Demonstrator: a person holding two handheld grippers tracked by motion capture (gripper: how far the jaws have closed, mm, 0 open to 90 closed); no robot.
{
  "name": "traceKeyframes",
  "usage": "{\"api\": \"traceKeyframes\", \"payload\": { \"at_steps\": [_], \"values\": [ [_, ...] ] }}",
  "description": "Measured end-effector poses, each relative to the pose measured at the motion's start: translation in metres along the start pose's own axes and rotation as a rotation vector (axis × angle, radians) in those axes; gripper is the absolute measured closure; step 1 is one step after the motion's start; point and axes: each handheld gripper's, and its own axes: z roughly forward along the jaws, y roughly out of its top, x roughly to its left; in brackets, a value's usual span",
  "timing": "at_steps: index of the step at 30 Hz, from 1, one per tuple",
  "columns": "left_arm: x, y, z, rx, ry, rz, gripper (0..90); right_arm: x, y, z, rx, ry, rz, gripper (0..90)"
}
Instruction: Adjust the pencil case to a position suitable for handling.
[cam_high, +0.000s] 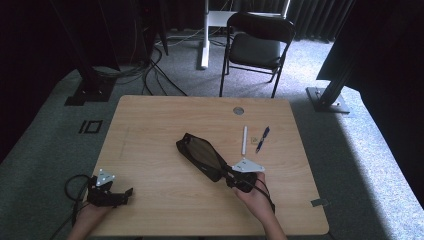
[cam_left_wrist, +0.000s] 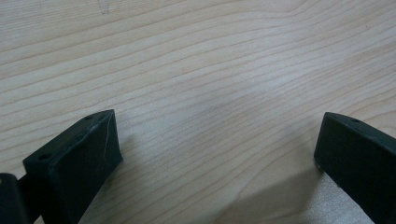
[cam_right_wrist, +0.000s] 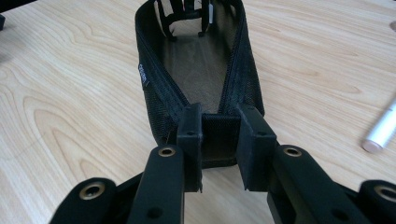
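The right tongs (cam_right_wrist: 219, 140) pinch the near end of a black mesh pouch (cam_right_wrist: 201, 70), their jaws pressed on the fabric tab where the two zip lines meet. Held there, the pouch seems steadied so that its open mouth stays spread and facing up, ready to take something in. It lies on the table (cam_high: 150, 130) near the middle, stretching away from the right tongs (cam_high: 239, 180) toward the far left. A white marker (cam_high: 244, 139) and a blue pen (cam_high: 262, 139) lie just beyond the pouch (cam_high: 200, 155) on its right, probably what is meant to go inside, though that is a guess. The left tongs (cam_high: 122, 194) rest at the near left corner, well apart from the pouch, jaws spread wide over bare wood with nothing between them (cam_left_wrist: 215, 154), likely waiting to fetch a pen.
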Motion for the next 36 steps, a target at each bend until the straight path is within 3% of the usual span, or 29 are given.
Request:
{"api": "traceKeyframes", "payload": {
  "at_steps": [12, 36],
  "values": [
    [0.000, 0.000, 0.000, 0.000, 0.000, 0.000, 0.5, 0.005, -0.020, -0.023, -0.005, -0.016, 0.011, 73.3],
    [0.000, 0.000, 0.000, 0.000, 0.000, 0.000, 0.6, 0.001, -0.054, -0.070, -0.012, -0.055, 0.070, 73.3]
  ]
}}
